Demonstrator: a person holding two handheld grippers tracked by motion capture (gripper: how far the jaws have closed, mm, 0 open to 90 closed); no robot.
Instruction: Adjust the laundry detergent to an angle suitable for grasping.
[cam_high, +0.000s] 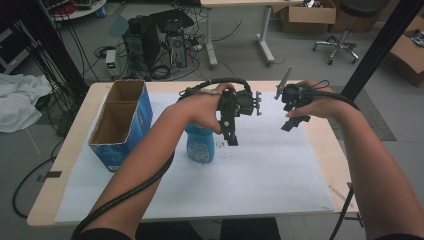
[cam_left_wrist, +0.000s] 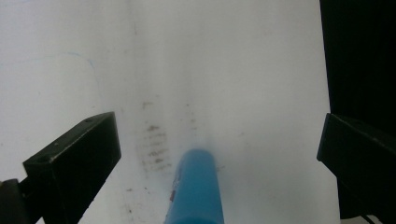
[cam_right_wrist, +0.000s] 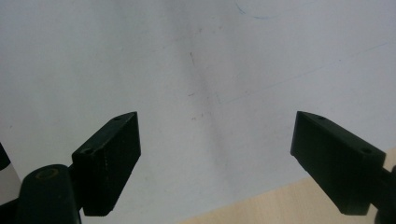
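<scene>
A blue bottle (cam_high: 201, 147) with a printed label stands upright on the white paper (cam_high: 260, 170) near the table's middle. My left gripper (cam_high: 230, 135) hangs just right of it, jaws pointing down. In the left gripper view the bottle (cam_left_wrist: 196, 186) rises blurred from the bottom edge between the wide-apart jaws of the open left gripper (cam_left_wrist: 218, 126), touching neither. My right gripper (cam_high: 290, 122) hovers farther right above the paper. In the right gripper view the right gripper (cam_right_wrist: 215, 119) is open with nothing between its jaws, bare paper (cam_right_wrist: 196, 56) beneath.
A tall blue cardboard box (cam_high: 140, 117) with two open compartments stands at the table's left. The wooden table (cam_high: 75, 130) shows around the paper. Beyond the far edge are computer towers (cam_high: 150, 40), cables, a chair and cardboard boxes on the floor.
</scene>
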